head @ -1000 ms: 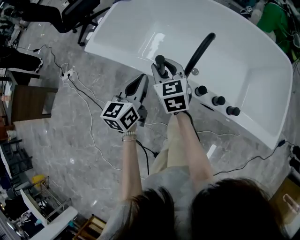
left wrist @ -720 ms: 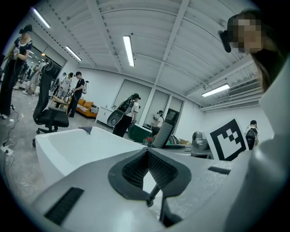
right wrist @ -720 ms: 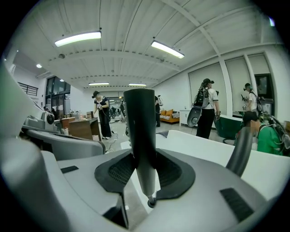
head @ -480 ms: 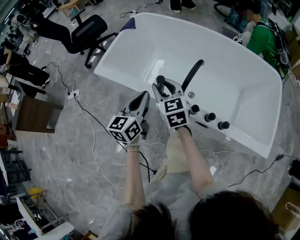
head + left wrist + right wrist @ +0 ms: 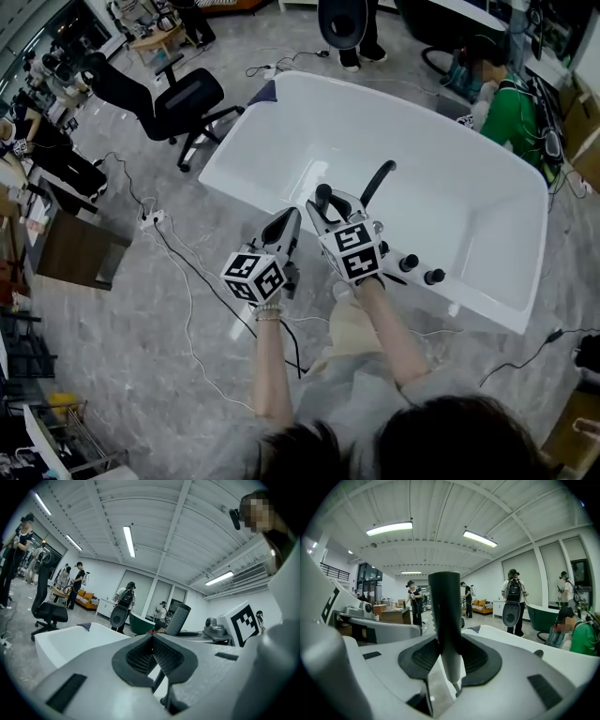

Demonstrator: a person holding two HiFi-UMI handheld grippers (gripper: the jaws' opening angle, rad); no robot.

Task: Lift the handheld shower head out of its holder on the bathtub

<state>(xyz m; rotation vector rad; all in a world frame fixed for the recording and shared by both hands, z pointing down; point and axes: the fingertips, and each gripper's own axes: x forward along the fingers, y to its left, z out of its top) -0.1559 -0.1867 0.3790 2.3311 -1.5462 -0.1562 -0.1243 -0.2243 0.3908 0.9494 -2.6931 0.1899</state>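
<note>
The handheld shower head (image 5: 322, 196) is a dark stick with a pale tapered lower end (image 5: 444, 616). It stands upright between the pads of my right gripper (image 5: 329, 204) (image 5: 449, 641), which is shut on it above the near rim of the white bathtub (image 5: 281, 131). To its left and clear of the tub, my left gripper (image 5: 287, 228) (image 5: 151, 638) is held level. Its pads are shut together with nothing in them.
A black curved spout (image 5: 374, 182) rises from the tub rim just right of my right gripper, with two black knobs (image 5: 410, 262) further right. Cables (image 5: 183, 258) trail over the grey floor. An office chair (image 5: 183, 98) stands at the left, and a person in green (image 5: 511, 112) is behind the tub.
Both grippers have risen together, the right one carrying the shower head up with it. The tub now looks smaller and farther below, and more of the room shows.
</note>
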